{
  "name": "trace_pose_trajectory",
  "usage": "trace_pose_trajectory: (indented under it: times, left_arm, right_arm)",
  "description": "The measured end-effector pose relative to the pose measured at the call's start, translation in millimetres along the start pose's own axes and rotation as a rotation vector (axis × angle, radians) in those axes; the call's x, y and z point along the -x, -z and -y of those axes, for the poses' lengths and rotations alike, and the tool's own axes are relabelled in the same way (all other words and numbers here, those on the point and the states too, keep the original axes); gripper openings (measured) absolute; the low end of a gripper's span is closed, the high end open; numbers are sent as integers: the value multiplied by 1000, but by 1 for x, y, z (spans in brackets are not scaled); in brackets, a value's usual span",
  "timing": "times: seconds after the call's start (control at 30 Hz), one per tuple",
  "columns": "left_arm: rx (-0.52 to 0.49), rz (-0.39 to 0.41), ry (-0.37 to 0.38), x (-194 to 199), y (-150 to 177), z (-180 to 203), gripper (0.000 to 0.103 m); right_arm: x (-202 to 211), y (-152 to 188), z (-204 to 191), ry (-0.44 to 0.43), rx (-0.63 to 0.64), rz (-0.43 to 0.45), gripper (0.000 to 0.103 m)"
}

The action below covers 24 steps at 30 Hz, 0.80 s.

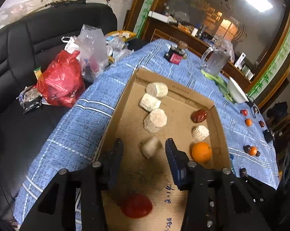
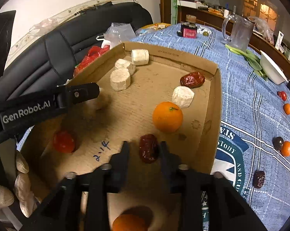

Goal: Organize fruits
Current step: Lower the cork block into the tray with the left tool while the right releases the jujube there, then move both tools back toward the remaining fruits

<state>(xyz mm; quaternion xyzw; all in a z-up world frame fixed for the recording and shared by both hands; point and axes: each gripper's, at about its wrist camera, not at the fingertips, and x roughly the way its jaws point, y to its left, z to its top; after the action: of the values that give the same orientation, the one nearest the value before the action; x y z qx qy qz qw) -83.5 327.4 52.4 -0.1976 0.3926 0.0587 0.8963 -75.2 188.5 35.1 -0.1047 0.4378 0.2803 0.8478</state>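
A shallow cardboard box (image 1: 220,132) (image 2: 216,104) lies on the blue cloth. In it are white cylinder pieces (image 1: 155,120) (image 2: 120,79), an orange (image 1: 201,152) (image 2: 167,116), a red date (image 1: 199,115) (image 2: 192,79) and a red tomato (image 1: 137,206) (image 2: 63,141). My left gripper (image 1: 144,150) is open over the box; a blurred white piece (image 1: 151,147) lies between its fingers, apart from them. My right gripper (image 2: 145,149) is shut on a dark red date (image 2: 148,148) above the box floor. Another orange (image 2: 130,222) sits below it.
More small oranges, dates and tomatoes (image 2: 286,148) (image 1: 251,150) lie on the cloth right of the box. A glass pitcher (image 2: 239,31), a white bowl (image 2: 272,69) and greens stand beyond. A black sofa with a red bag (image 1: 61,84) is left.
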Motion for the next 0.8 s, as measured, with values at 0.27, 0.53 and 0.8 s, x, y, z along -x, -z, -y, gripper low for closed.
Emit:
trace_pose_trajectory:
  times: [0.27, 0.53, 0.8]
  left_arm:
    - [-66, 177, -87, 75, 28, 30, 81]
    - [-280, 245, -76, 124, 73, 107, 90]
    - [-509, 318, -68, 156, 128, 189, 90]
  right_arm:
    - [77, 36, 12, 101, -16, 190, 71]
    - [135, 112, 80, 280, -283, 277, 79]
    - [160, 172, 124, 236, -516, 270, 79]
